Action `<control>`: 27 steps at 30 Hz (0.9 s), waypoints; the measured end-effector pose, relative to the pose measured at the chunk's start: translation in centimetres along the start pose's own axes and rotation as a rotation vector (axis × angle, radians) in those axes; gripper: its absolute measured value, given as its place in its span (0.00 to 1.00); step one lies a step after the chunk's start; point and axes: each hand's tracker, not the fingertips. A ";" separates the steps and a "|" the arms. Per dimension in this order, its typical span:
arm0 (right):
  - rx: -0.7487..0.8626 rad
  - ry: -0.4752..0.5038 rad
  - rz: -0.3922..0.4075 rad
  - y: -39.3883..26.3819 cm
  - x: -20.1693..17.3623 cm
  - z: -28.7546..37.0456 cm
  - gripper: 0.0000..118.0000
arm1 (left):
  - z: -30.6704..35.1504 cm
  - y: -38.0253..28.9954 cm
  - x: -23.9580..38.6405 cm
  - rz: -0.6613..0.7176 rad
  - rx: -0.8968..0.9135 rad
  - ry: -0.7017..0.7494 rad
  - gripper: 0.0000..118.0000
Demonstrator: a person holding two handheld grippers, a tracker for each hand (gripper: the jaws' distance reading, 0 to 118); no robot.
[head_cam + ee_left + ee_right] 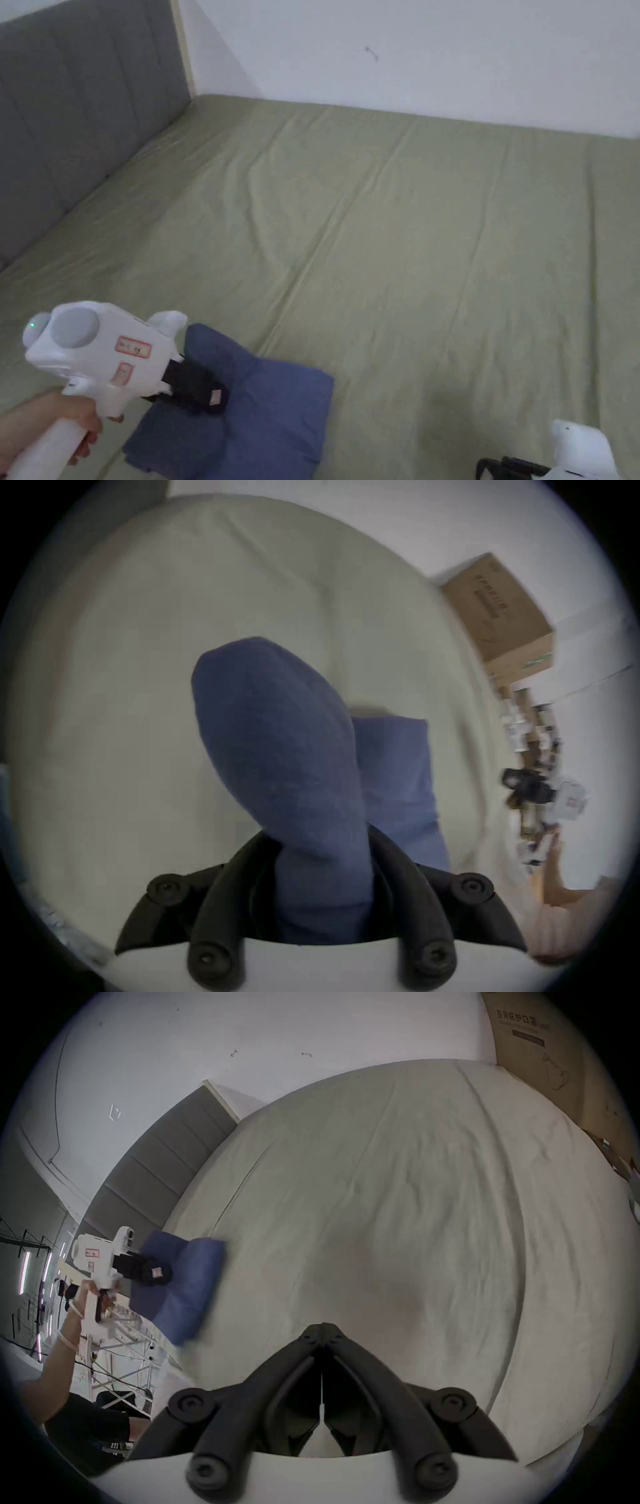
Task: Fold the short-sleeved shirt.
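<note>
Green bedsheet (406, 250) stretched wide, and the blue shirt (275, 412) sat folded at its near left. Left gripper (209, 395) pinched a raised fold; right gripper (322, 1333) hung clear, fingers together, empty. Best lowered gently, edges squared, then released.

The bed (400, 250) is being looked down on from above its near edge by the head view, faced toward the headboard (75, 125) and the wall (437, 56). The blue shirt (284, 757) is being viewed from very close by the left gripper view, past its own jaws and across the sheet toward a cardboard box (498, 611). The bed is being surveyed low and from farther off by the right gripper view, with the shirt, headboard and left gripper (162, 1274) being shared with the head view.
</note>
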 end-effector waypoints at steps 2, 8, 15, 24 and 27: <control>-0.003 -0.009 -0.015 0.1 0.3 -0.3 0.00 | 2.2 0.9 -2.3 0.004 -0.018 0.153 0.18; -0.016 -0.050 -0.042 0.3 0.5 -1.1 0.00 | 5.7 2.5 -9.7 0.001 -0.084 0.446 0.18; -0.051 -0.078 -0.054 0.3 1.0 -2.5 0.00 | 6.1 2.3 -14.5 -0.003 -0.043 0.677 0.83; -0.063 -0.059 -0.048 -0.3 0.9 -2.2 0.00 | 8.8 0.9 -11.8 0.172 0.166 0.589 0.77; -0.041 -0.045 -0.054 -0.4 1.1 -1.5 0.00 | 10.7 0.7 -7.6 0.212 0.282 0.453 0.07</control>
